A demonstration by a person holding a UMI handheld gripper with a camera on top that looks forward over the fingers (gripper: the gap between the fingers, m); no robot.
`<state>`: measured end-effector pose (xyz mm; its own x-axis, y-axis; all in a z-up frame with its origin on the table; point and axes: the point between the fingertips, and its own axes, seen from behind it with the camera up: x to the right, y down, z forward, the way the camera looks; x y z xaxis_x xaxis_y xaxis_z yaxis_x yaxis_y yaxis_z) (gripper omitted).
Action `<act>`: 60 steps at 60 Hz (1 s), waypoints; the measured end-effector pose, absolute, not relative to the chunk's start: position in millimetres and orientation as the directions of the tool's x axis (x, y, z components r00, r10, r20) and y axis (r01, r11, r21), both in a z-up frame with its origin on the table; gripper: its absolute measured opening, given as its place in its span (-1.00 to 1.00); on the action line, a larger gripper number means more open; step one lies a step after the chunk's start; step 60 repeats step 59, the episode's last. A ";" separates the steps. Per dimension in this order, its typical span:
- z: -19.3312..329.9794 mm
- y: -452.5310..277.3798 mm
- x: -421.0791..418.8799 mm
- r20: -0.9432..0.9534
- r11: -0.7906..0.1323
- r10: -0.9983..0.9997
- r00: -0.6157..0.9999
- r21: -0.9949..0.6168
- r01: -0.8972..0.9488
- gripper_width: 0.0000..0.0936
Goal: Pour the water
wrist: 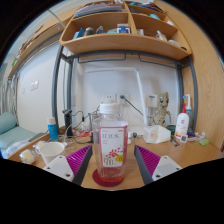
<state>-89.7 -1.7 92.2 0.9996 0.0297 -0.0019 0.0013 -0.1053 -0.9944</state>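
Bottle: a clear bottle (110,140) with a white cap stands upright on a round pink coaster (108,177), close to the table's (170,160) near edge.
Jaws: my gripper (110,162) is spread wide; the bottle sits between the pads (148,160) with a gap on each side, so I hold nothing.
Why so: I judge I'm lined up to close on its body.
Cup: a white cup (50,151) waits toward the left edge, likely the pouring target.
Beyond: shelves (125,40) above the far edge.
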 end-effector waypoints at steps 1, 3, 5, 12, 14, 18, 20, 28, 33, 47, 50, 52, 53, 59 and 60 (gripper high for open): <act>92.5 -6.0 -88.8 -0.008 -0.106 0.027 1.000 -0.994 -0.005 0.83; 92.4 -15.5 -88.0 -0.021 -0.111 0.023 1.000 -0.994 -0.018 0.84; 91.2 -25.8 -87.4 -0.036 -0.118 0.023 0.999 -0.992 -0.033 0.83; 87.5 -69.7 -89.3 -0.065 -0.149 0.049 0.997 -0.987 -0.057 0.83; 87.7 -82.3 -87.6 -0.064 -0.151 0.054 0.997 -0.987 -0.055 0.83; 93.0 -106.3 -81.4 -0.051 -0.139 0.048 0.998 -0.989 -0.044 0.83; 97.9 -119.2 -79.3 -0.043 -0.136 0.046 0.998 -0.990 -0.036 0.82; 108.6 -156.9 -67.5 -0.015 -0.131 0.039 0.999 -0.991 -0.010 0.83; 114.3 -172.6 -58.8 -0.009 -0.124 0.028 1.000 -0.992 -0.005 0.83; 126.0 -195.6 -33.1 0.007 -0.093 -0.007 1.000 -0.996 0.007 0.83; 129.2 -200.3 -28.9 0.006 -0.086 -0.017 1.000 -0.996 0.004 0.83; 130.6 -202.2 -26.2 0.009 -0.081 -0.020 1.000 -0.997 0.007 0.83; 131.1 -203.0 -25.6 0.010 -0.081 -0.021 1.000 -0.997 0.008 0.83; 132.4 -206.1 -24.9 0.011 -0.078 -0.015 1.000 -0.997 0.010 0.83; 132.4 -206.1 -24.9 0.011 -0.078 -0.015 1.000 -0.997 0.010 0.83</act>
